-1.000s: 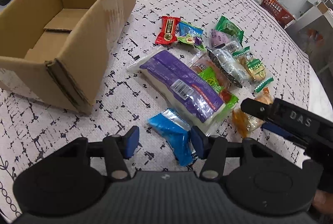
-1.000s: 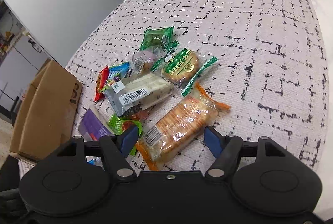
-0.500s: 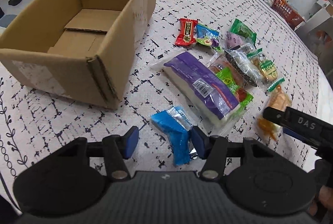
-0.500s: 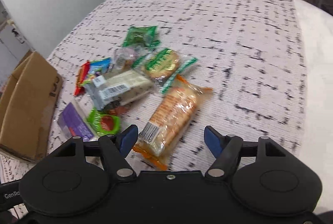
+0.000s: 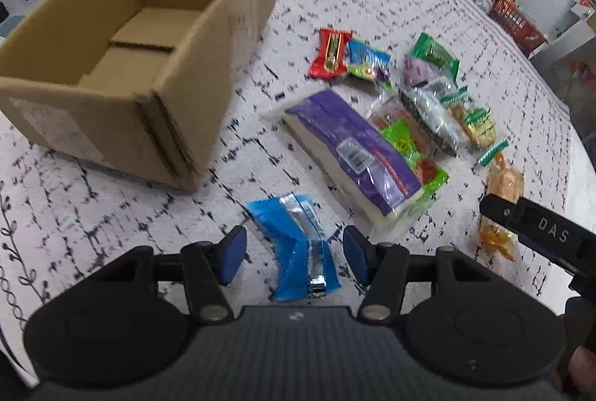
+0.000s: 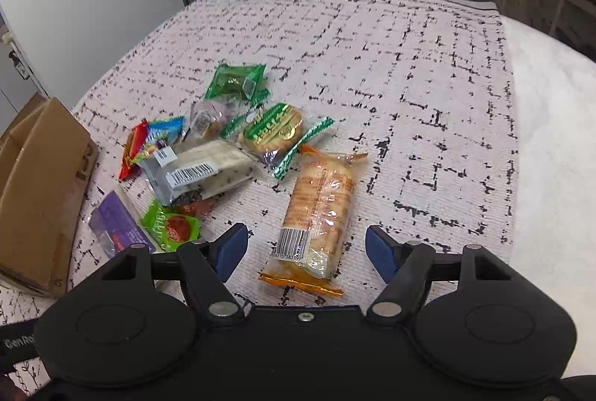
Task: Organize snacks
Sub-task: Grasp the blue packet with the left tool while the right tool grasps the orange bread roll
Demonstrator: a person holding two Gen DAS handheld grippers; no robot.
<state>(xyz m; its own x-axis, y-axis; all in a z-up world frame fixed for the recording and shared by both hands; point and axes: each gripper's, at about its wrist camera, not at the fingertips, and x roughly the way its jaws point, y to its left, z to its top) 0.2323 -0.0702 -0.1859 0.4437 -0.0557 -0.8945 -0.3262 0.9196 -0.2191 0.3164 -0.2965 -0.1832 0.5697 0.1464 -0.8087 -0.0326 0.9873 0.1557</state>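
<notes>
Two grippers hang over the patterned cloth (image 6: 428, 73), both spread wide and empty. Ahead-left of the left gripper (image 5: 294, 250) sits the open cardboard box (image 5: 123, 66); a blue snack packet (image 5: 294, 248) lies between its fingers. An orange cracker pack (image 6: 316, 215) lies between the fingers of the right gripper (image 6: 307, 252).

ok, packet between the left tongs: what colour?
Blue packet with a silver strip; clearest in the left wrist view.

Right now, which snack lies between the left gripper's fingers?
The blue packet. It lies alone between the open fingers of the left gripper, apart from the pile; the purple pack and the other snacks lie farther ahead and to the right.
</notes>
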